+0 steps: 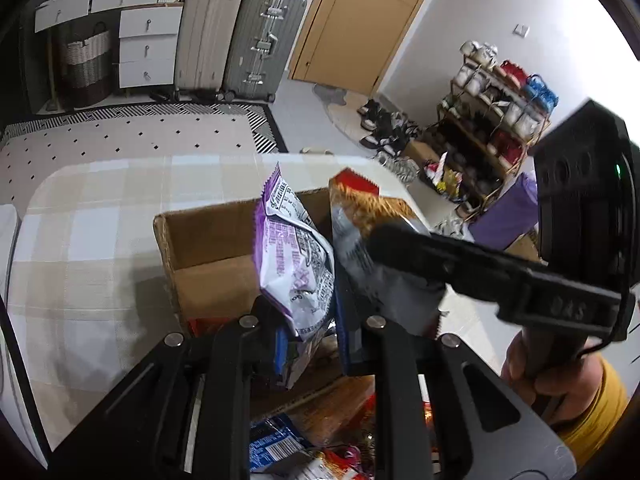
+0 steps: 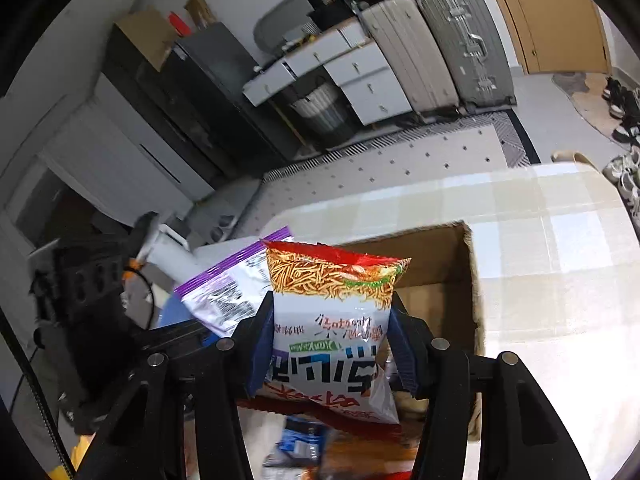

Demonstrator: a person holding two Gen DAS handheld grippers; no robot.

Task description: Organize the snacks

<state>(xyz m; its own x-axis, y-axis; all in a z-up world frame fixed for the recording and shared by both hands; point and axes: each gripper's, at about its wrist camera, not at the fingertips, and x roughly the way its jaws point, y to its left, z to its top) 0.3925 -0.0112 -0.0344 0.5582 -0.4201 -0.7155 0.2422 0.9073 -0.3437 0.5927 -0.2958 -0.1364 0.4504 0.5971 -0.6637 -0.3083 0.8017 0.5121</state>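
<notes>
My left gripper is shut on a purple-and-white snack bag and holds it upright above an open cardboard box. My right gripper is shut on a white snack bag with a red top and a noodle picture, held right beside the purple bag over the same box. The right gripper also shows in the left wrist view, clamped on the noodle bag. More snack packets lie in the box below.
The box sits on a table with a checked cloth. Beyond it are a patterned rug, suitcases, white drawers, a door and a shoe rack.
</notes>
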